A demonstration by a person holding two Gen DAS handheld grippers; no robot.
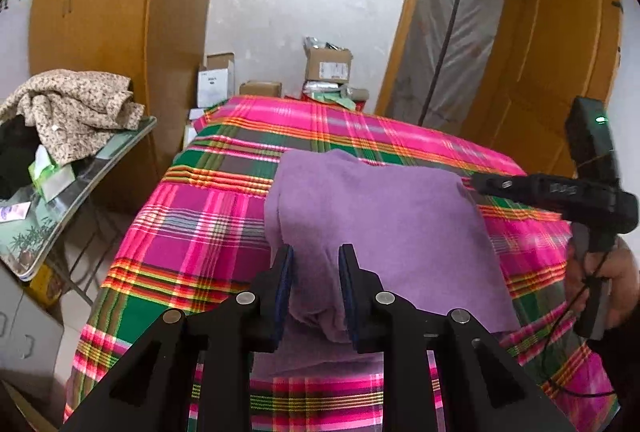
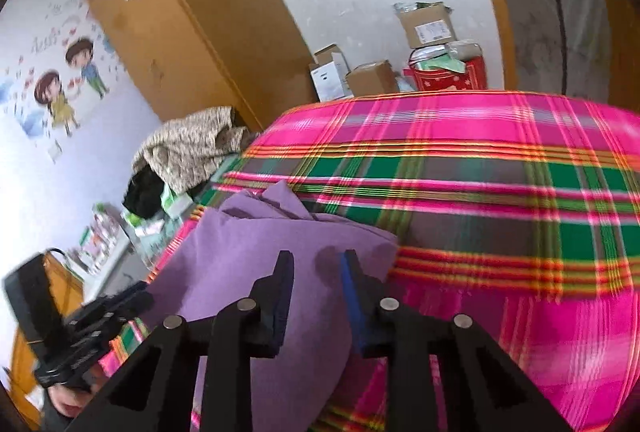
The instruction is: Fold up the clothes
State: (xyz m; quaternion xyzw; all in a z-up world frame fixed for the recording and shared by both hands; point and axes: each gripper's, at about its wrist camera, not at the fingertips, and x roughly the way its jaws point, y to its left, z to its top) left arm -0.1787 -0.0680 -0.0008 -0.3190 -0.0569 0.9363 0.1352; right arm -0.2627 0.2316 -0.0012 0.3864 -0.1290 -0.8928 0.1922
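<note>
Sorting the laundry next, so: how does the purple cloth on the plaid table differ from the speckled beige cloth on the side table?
The purple cloth is one plain colour; the speckled beige cloth is beige flecked with dark spots. The purple cloth lies fairly smooth on the plaid tablecloth, while the beige one sits crumpled in a heap on the glass side table. The left gripper has a fold of the purple cloth between its fingers; nothing touches the beige one. Both look soft.

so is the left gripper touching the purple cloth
Touching. The left wrist view shows the left gripper with a bunched fold of the purple cloth squeezed between its pads.
</note>
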